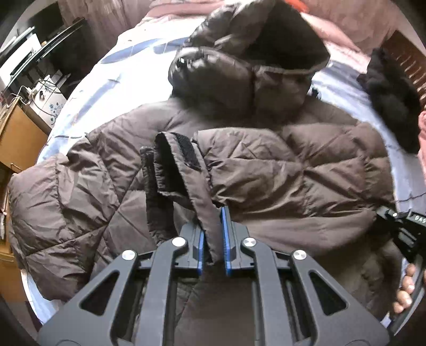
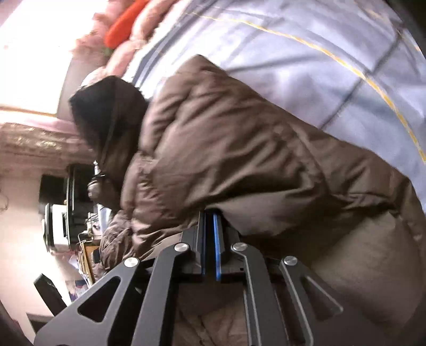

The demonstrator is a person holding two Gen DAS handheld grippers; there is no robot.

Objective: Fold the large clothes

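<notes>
A brown puffer jacket (image 1: 266, 165) lies spread on a bed with a pale blue sheet (image 1: 106, 79), its dark hood (image 1: 266, 45) at the far end. One sleeve is folded across the body, its cuff (image 1: 186, 151) carrying a black fastener patch. My left gripper (image 1: 212, 221) is shut on a brown strap that hangs from that cuff. In the right wrist view my right gripper (image 2: 210, 213) is shut, its tips pinching the jacket (image 2: 226, 138) at a fold under the puffy sleeve. The right tool's black body (image 1: 404, 231) and a person's fingers (image 1: 404, 290) show at the jacket's right side.
A black garment (image 1: 391, 101) lies on the bed's right side beside a wooden headboard (image 1: 410, 61). Pink bedding (image 1: 346, 16) is bunched at the far end. A wooden cabinet (image 1: 21, 138) and dark shelves (image 1: 26, 53) with appliances stand left of the bed.
</notes>
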